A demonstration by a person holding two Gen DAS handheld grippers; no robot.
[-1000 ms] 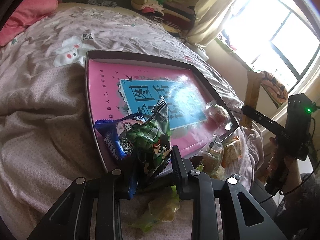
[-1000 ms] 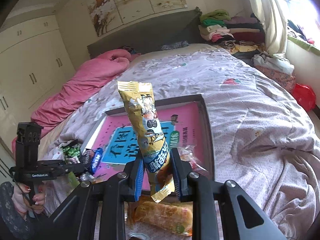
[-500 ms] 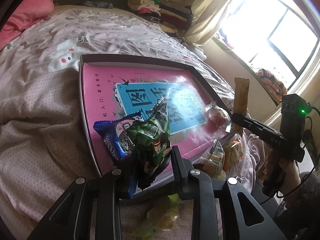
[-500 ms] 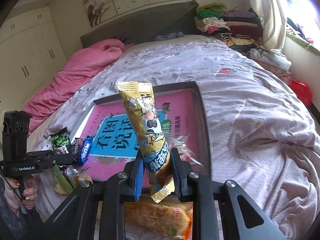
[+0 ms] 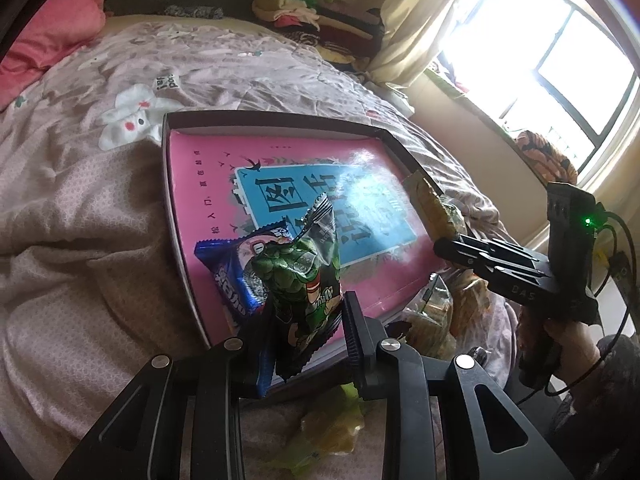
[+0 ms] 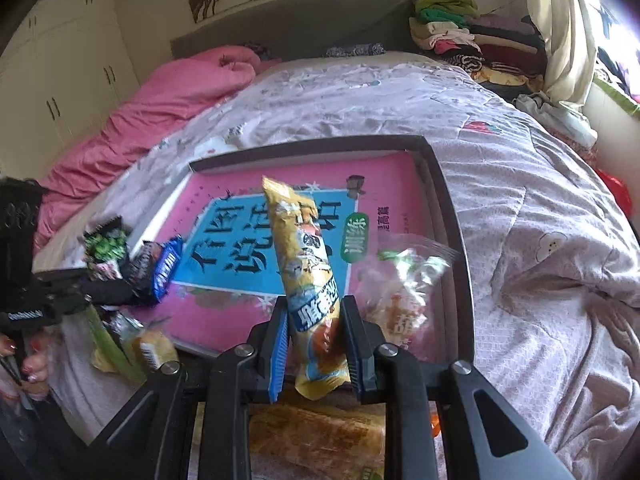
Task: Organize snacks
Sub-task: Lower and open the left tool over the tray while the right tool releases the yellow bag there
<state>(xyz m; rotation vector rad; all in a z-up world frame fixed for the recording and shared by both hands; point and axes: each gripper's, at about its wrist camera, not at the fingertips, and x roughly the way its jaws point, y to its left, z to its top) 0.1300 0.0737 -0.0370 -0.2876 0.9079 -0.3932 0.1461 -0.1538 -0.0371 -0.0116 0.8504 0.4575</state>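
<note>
right now the left gripper (image 5: 306,316) squeezes a green snack bag (image 5: 304,280) and a blue snack bag (image 5: 232,272) above the pink tray (image 5: 208,184). the right gripper (image 6: 314,344) pinches a yellow snack bag (image 6: 304,256) over it too.

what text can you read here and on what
"看图说话": book, big characters on its blue panel
"训练": book's green oval
"DAS": right gripper body; rest hidden
Left gripper: label blurred
Green packet, blue packet, yellow packet: print unreadable
</note>
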